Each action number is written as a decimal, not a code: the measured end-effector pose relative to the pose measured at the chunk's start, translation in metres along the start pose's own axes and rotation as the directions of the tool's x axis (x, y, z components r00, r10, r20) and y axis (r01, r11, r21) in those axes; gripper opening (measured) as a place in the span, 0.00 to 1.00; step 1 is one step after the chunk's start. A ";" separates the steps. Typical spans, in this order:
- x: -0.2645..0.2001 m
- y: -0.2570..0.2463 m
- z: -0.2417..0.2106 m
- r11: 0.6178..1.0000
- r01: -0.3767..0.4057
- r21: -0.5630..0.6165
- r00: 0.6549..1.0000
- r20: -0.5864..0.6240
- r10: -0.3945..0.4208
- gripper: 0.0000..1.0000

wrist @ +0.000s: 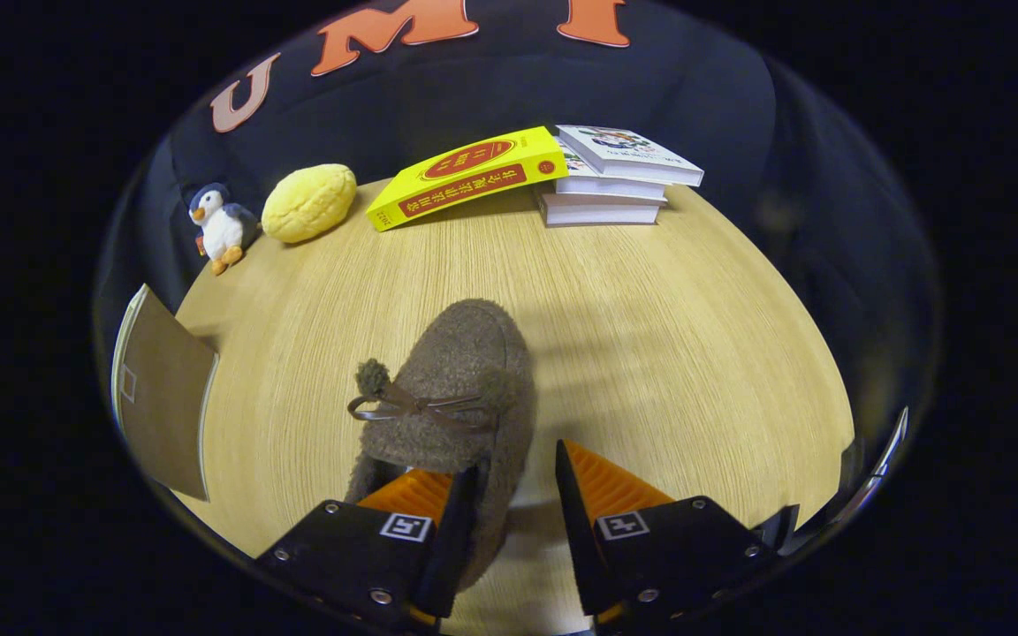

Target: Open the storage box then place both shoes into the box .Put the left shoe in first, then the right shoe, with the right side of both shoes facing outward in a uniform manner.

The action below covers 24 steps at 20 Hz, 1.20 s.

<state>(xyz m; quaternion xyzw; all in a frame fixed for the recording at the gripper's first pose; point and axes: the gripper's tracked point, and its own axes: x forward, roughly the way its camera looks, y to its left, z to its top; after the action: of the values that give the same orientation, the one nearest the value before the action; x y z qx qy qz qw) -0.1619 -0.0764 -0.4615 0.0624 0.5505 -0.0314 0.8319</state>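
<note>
We held the gripper (516, 508) part-open astride the brown shoe's (465, 389) side wall, unclamped, and judged a deeper, squarer bite wise.

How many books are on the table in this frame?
4: a yellow book leaning on a stack of three books at the table's far edge, well beyond the open gripper, whose fingers straddle the side wall of the brown shoe. Others may be hidden.

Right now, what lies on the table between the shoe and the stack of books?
Nothing: in the gripper view, bare table separates the shoe from the stack of books. The hand-held gripper is open around the shoe's side.
</note>
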 end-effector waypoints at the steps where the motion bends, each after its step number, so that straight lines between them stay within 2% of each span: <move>1: 0.002 0.000 0.001 1.000 0.003 0.002 1.000 0.005 -0.003 0.50; 2: 0.006 0.002 0.001 1.000 0.002 0.001 1.000 0.004 -0.002 0.40; 6: 0.012 -0.001 0.005 0.999 0.042 0.015 0.999 0.007 -0.042 0.11; 10: -0.003 0.017 0.014 0.998 0.000 0.068 1.000 0.008 -0.001 0.04; 14: -0.035 0.039 0.039 0.997 0.012 0.073 0.998 0.054 -0.016 0.04; 20: -0.087 0.101 0.076 0.997 -0.009 0.071 0.994 0.110 0.001 0.04; 24: -0.112 0.156 0.093 0.998 -0.049 0.047 0.991 0.128 0.043 0.04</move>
<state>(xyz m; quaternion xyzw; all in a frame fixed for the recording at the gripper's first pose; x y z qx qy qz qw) -0.1024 0.0637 -0.3117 0.0938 0.4938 -0.0298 0.8640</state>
